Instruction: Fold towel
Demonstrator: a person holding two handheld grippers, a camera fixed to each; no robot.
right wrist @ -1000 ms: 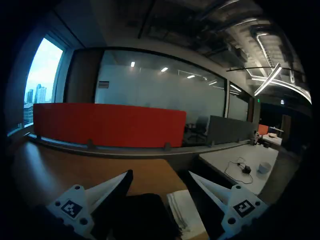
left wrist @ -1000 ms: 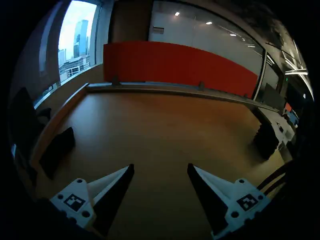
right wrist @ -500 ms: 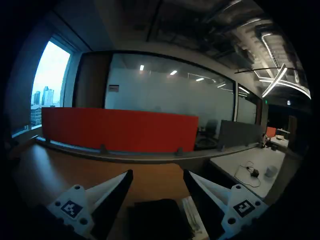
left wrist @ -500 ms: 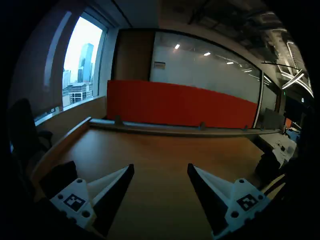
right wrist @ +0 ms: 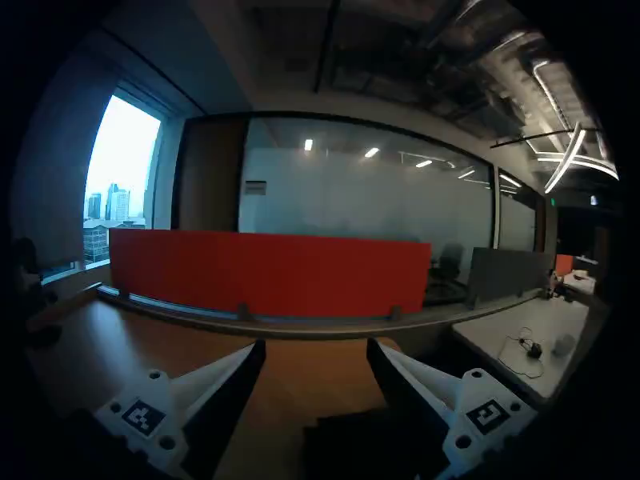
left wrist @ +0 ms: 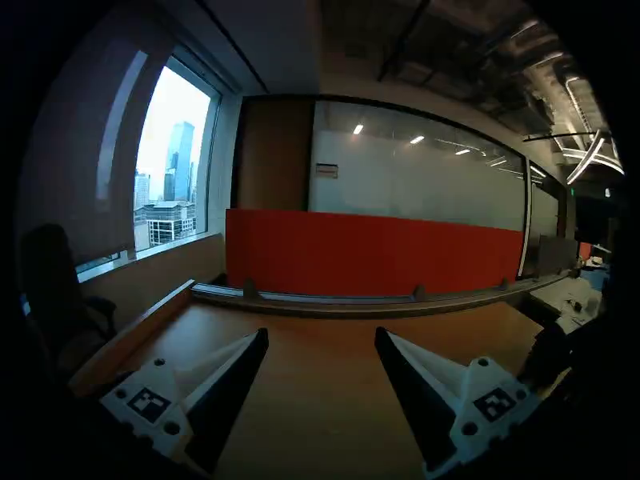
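while your left gripper (left wrist: 320, 332) and right gripper (right wrist: 314, 344) gape empty toward the red partition (left wrist: 368, 252), lowering blind could jab the wooden desk (left wrist: 320, 432).

The wooden desk (left wrist: 320, 424) is a warm orange-brown, with no real grain showing. The divider panel (left wrist: 368, 252) behind it is a flat bright red. The left gripper (left wrist: 321, 331) and right gripper (right wrist: 314, 342) are both white with black inner finger faces, and they carry black-and-white pixel-style square markers (left wrist: 150, 404). The glass wall (left wrist: 416, 188) looks frosted, pale grey-white. The window (left wrist: 172, 192) is a washed-out blue-white. In the right gripper view there's a grey screen (right wrist: 504, 280), a white side table (right wrist: 512, 336) and a black shape (right wrist: 360, 440) down low.
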